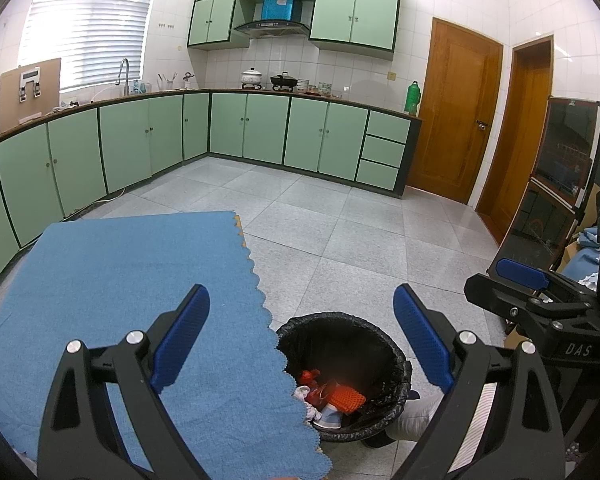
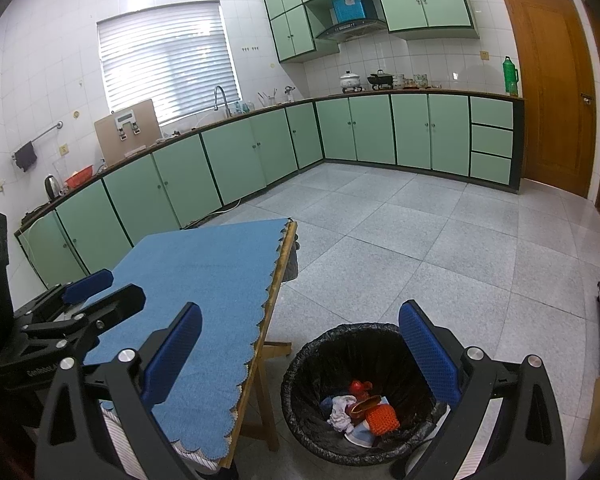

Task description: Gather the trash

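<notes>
Left tongs: blue-padded fingers spread wide, nothing between them, held over the near right corner of the desk and the bin beside it. Right tongs: likewise spread wide and empty, poised above the bin's near rim. Each pair shows in the other's view, the right tongs at the right edge of the left wrist view, the left tongs at the left edge of the right wrist view, over the desk.

Desk covered by a blue cloth with a scalloped edge; cloth surface bare. Wooden frame visible under the cloth's right edge.

Trash bin: round, lined with a black bag, standing on the grey tiled floor just right of the desk's near corner. Inside, at the bottom: an orange knitted piece, a red crumpled item, a white crumpled scrap, a bit of blue and white beneath. Trash sits in the bin, apart from both tongs.

Far side: green cabinets run along two walls, worktop above with pots, a faucet, a green flask at the right end. Window with blinds on the left wall. Brown door far right.
</notes>
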Motion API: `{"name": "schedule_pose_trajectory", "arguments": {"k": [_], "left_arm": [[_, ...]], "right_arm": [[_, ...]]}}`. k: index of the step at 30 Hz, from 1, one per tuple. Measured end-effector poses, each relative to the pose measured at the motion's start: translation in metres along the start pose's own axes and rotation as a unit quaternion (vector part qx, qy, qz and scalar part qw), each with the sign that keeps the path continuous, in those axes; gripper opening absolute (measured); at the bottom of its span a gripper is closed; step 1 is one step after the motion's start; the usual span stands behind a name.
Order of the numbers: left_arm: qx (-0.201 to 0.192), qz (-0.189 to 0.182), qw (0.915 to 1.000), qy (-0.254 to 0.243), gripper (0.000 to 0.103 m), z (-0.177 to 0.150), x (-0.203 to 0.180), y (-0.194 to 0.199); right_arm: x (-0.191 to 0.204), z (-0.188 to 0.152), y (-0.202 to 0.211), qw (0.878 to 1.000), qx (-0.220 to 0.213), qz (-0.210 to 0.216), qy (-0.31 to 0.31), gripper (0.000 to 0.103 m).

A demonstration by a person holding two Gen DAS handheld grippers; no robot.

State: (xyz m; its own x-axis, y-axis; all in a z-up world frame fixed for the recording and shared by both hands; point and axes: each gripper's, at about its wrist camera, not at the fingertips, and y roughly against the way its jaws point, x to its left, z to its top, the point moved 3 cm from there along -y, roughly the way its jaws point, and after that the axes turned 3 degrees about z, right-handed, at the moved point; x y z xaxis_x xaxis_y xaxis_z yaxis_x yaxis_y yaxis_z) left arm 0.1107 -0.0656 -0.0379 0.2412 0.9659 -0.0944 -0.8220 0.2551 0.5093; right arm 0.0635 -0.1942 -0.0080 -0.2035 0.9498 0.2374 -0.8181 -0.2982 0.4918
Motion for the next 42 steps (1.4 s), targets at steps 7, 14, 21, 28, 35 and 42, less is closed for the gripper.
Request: {"name": "schedule_pose_trajectory", "arguments": {"k": [7, 14, 21, 28, 35, 42], "left_arm": [[0.000, 0.000, 1.0000, 0.001, 0.090, 0.0002, 0.0001, 0.0009], [0.000, 0.000, 1.0000, 0.000, 0.090, 0.0000, 0.0011, 0.0013], [0.001, 0.000, 1.0000, 0.001, 0.090, -0.0001, 0.0013, 0.0012], [0.001, 0.001, 1.0000, 0.001, 0.090, 0.0000, 0.0029, 0.0016], [0.001, 0.001, 1.0000, 0.001, 0.090, 0.0004, 0.0024, 0.0019], [0.001, 0.001, 1.0000, 0.000, 0.090, 0.0001, 0.0025, 0.0019]], "right_arm": [[0.0001, 0.0001, -0.0002, 1.000, 0.000, 0.000, 0.000, 0.097], [-0.0003, -0.0004, 0.0000, 1.000, 0.000, 0.000, 0.000, 0.097], [-0.0002, -0.0005, -0.0001, 1.000, 0.000, 0.000, 0.000, 0.097], [-0.0003, -0.0005, 0.0000, 1.000, 0.000, 0.000, 0.000, 0.097], [0.0001, -0.0001, -0.0002, 1.000, 0.000, 0.000, 0.000, 0.097], [-0.0001, -0.0003, -0.0002, 1.000, 0.000, 0.000, 0.000, 0.097]]}}
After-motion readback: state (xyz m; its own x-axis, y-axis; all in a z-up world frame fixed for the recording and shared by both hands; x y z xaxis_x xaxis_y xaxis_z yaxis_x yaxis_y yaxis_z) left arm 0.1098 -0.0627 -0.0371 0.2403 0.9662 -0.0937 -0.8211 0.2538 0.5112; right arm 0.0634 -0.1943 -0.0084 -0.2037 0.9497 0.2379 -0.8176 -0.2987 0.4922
